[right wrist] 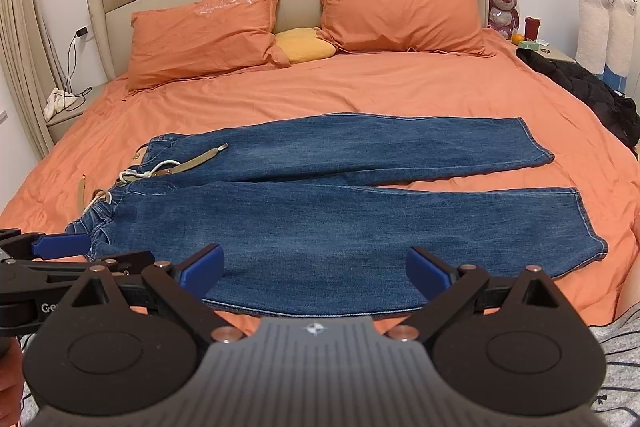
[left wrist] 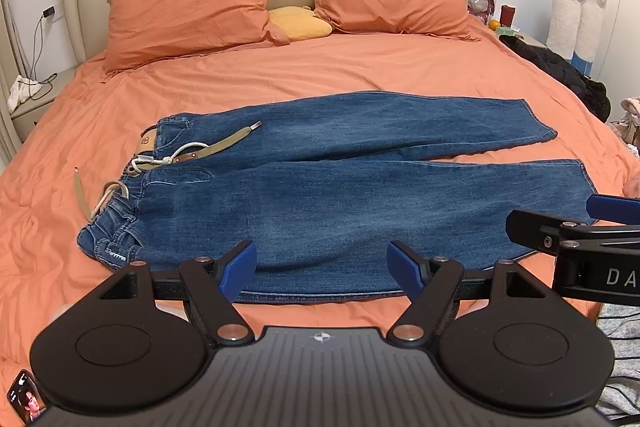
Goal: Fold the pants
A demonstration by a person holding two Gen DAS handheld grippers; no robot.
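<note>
Blue jeans (left wrist: 340, 195) lie flat across the orange bed (left wrist: 280, 75), waistband at the left, both legs stretching right, a tan belt (left wrist: 224, 143) and white cord at the waist. They also show in the right wrist view (right wrist: 340, 223). My left gripper (left wrist: 322, 267) is open and empty, hovering over the near leg's front edge. My right gripper (right wrist: 316, 269) is open and empty over the same near leg, further right. The right gripper's blue fingers (left wrist: 612, 207) show at the right edge of the left wrist view; the left gripper's fingers (right wrist: 60, 243) show at the left edge of the right wrist view.
Two orange pillows (left wrist: 192, 11) and a yellow cushion (left wrist: 300, 23) lie at the headboard. A black jacket (left wrist: 560, 71) lies at the bed's right edge. A nightstand (left wrist: 32, 103) with cables stands at the left. Plush toys (left wrist: 576, 11) stand at the right wall. A phone (left wrist: 26, 397) lies at bottom left.
</note>
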